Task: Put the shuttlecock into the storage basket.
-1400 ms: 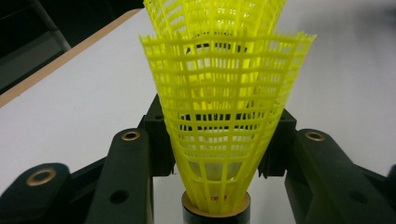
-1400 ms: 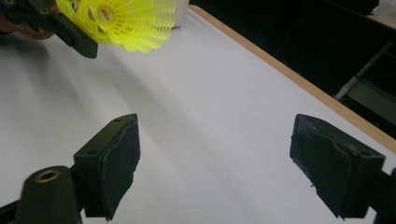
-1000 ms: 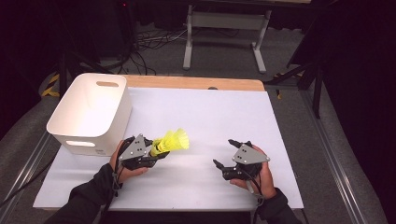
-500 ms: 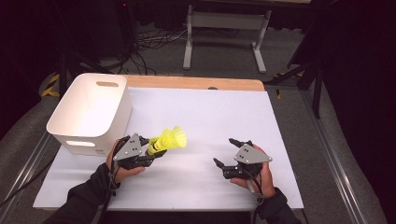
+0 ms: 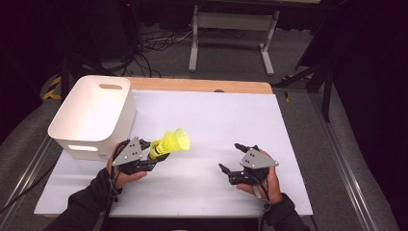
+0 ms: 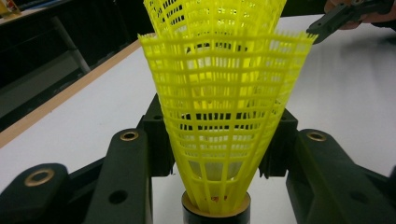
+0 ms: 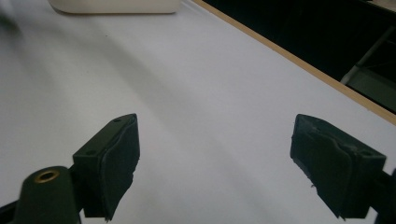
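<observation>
The left tongs (image 5: 153, 155) are closed on two bright yellow plastic-mesh shuttlecocks (image 5: 172, 143), one pushed inside the other. In the left gripper view the jaws press on both sides of the net skirt (image 6: 219, 116), low down, just above the dark cork end (image 6: 215, 211). The shuttlecocks are up off the white tabletop (image 5: 211, 120). They sit just beside the front right corner of the white plastic bin with cut-out handles (image 5: 94, 115), and the wide ends point up and away from the bin.

The right tongs (image 5: 233, 161) are wide open and hold nothing. They rest low on the tabletop, well apart from the bin, on the far side of the shuttlecocks. The right gripper view looks between its two dark pads (image 7: 114, 161) at bare white tabletop.

The step looks like putting the shuttlecocks into the bin. To do it well, keep a soft, steady squeeze, because the net skirt bends easily. Lift high enough to clear the bin's rim (image 5: 127, 98). Bring the tongs right over the open middle of the bin, then let go. The right tongs should stay out of the way.
</observation>
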`<action>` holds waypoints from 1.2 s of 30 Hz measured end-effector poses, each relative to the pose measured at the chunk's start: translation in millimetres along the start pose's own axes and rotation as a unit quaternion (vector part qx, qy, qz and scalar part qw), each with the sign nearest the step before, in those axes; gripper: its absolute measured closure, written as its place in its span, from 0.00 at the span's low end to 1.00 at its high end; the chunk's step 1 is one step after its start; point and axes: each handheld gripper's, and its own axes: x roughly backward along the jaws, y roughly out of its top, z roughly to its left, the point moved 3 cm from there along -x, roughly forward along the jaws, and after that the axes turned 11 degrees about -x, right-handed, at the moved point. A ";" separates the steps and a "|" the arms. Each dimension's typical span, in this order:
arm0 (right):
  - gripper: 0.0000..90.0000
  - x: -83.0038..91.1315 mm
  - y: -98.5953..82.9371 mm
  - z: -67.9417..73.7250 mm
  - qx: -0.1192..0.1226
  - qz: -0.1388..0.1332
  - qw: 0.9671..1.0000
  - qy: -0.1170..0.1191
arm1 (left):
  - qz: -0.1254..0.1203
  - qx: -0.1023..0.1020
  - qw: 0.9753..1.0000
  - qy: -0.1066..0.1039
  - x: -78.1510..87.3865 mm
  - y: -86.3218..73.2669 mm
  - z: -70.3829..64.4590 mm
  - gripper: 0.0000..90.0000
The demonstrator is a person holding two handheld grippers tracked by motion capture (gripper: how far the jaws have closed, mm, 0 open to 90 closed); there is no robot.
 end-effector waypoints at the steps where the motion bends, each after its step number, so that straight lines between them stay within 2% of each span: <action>1: 0.18 -0.1 0.0 0.0 0.000 0.000 1.000 0.001 | -0.001 -0.001 1.000 0.002 0.8 0.3 0.3 0.63; 36: 0.16 -1.6 -0.8 1.4 0.005 0.005 1.000 -0.003 | -0.025 0.009 0.999 0.027 24.2 7.4 9.5 0.62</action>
